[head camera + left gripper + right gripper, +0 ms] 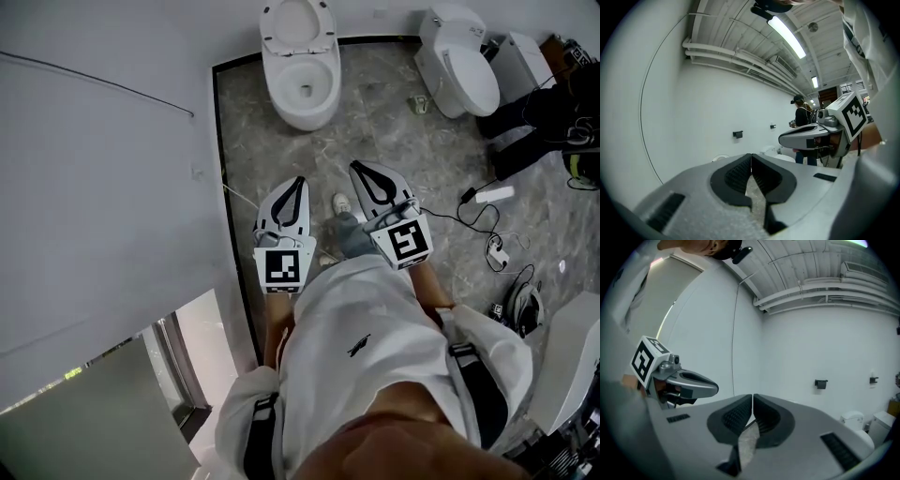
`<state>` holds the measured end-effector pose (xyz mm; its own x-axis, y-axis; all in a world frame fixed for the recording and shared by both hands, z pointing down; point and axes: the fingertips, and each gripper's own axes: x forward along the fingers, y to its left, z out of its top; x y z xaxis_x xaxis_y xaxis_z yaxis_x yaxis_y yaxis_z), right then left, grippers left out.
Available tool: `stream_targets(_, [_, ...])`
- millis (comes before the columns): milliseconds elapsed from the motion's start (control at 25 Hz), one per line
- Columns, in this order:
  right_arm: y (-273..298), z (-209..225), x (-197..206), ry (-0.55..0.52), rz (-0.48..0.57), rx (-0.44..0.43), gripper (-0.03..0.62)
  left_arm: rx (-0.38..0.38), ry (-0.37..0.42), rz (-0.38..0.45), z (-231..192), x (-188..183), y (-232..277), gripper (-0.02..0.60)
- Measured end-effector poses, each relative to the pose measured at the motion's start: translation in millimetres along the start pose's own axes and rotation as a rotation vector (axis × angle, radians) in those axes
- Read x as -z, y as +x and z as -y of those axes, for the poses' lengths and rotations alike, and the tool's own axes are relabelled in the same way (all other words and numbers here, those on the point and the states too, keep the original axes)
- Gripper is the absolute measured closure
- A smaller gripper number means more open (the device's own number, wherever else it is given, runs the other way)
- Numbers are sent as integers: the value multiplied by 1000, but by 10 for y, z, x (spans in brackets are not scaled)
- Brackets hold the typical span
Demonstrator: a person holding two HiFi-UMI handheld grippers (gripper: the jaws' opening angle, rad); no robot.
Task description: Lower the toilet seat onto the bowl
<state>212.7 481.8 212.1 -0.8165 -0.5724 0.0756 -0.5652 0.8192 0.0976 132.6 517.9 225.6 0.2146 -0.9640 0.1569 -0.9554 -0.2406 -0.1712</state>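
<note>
Shirt (pixel 347 328), left gripper (pixel 300 180), right gripper (pixel 356 167), fingers clenched empty, toilet seat (pixel 298 23) upright, second toilet (pixel 459 66) rightward

far-right toilet (pixel 466 73), lid down | white power strip (pixel 494 194) on grey floor (pixel 394 131)

both claws closed and empty: left claw (pixel 292 192), right claw (pixel 367 180).

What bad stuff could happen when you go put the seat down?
1. The toilet seat stands upright over the bowl; let go early and it may slam.
2. The left claw and right claw are shut and far from it, so a closed claw might just knock the seat.
3. Cables lie on the floor to the right; feet could catch them.
</note>
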Motion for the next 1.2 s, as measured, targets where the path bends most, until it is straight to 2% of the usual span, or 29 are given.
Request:
stream_targets(480, [689,641,40,5,-23,-22,563,-34,-11,-35,-436,-17,823,552])
stream_targets(1000, [1267,1420,125,11,-29,-114,563,-83,-6,-65,-609,-164,1764,552])
stream_targets(1200, [1356,1541,126,19,-19,-102,563,-74,-7,-70,-621,-156,1881,552])
